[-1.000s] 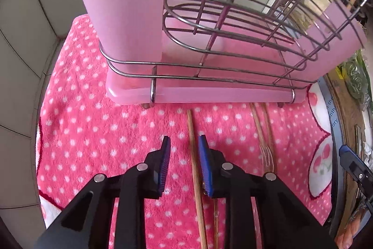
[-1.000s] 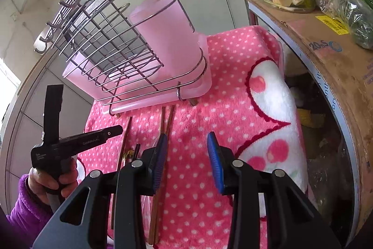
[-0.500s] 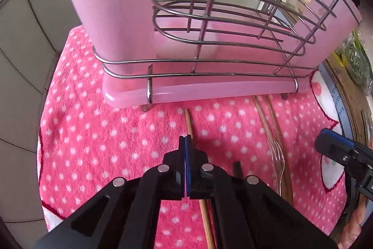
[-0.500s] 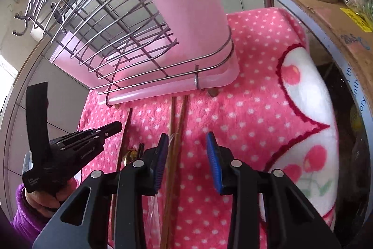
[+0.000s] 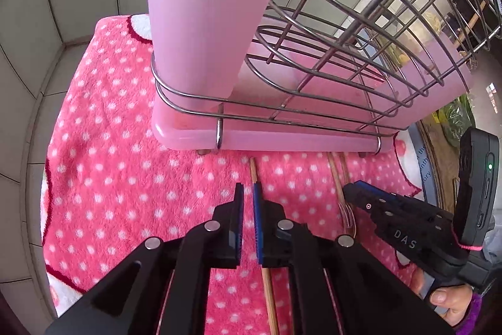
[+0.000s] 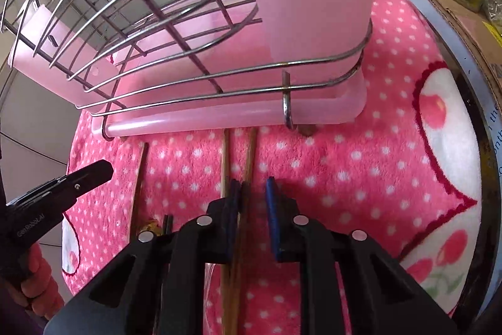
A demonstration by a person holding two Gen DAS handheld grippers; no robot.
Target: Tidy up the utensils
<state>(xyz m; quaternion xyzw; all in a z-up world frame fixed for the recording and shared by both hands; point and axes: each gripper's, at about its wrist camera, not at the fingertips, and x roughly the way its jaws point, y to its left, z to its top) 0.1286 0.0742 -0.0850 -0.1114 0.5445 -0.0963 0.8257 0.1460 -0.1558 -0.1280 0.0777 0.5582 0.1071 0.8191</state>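
A wire utensil rack [image 5: 313, 102] on a pink tray [image 6: 219, 118] holds a tall pink cup [image 5: 213, 5] and stands on the towel. Just in front of it lies a pale chopstick [image 5: 253, 171]. My left gripper [image 5: 248, 187] hovers over it, its jaws opening a narrow gap, and the stick runs under the right finger. In the right wrist view two brown chopsticks [image 6: 251, 146] lie side by side. My right gripper [image 6: 252, 182] is closing with one of them between the jaws, against the left pad; a gap remains. A clear plastic fork [image 5: 348, 215] lies beside them.
Everything rests on a pink polka-dot towel [image 5: 109, 178] against a tiled wall [image 5: 28, 68]. A cardboard box [image 6: 464, 8] with vegetables stands at the right. The right gripper [image 5: 351, 192] is close beside the left one. A hand [image 5: 445, 300] holds it.
My left gripper shut over the pale chopstick, then parted slightly and drew nearer the rack. My right gripper sank toward the brown chopsticks while its jaws narrowed around one.
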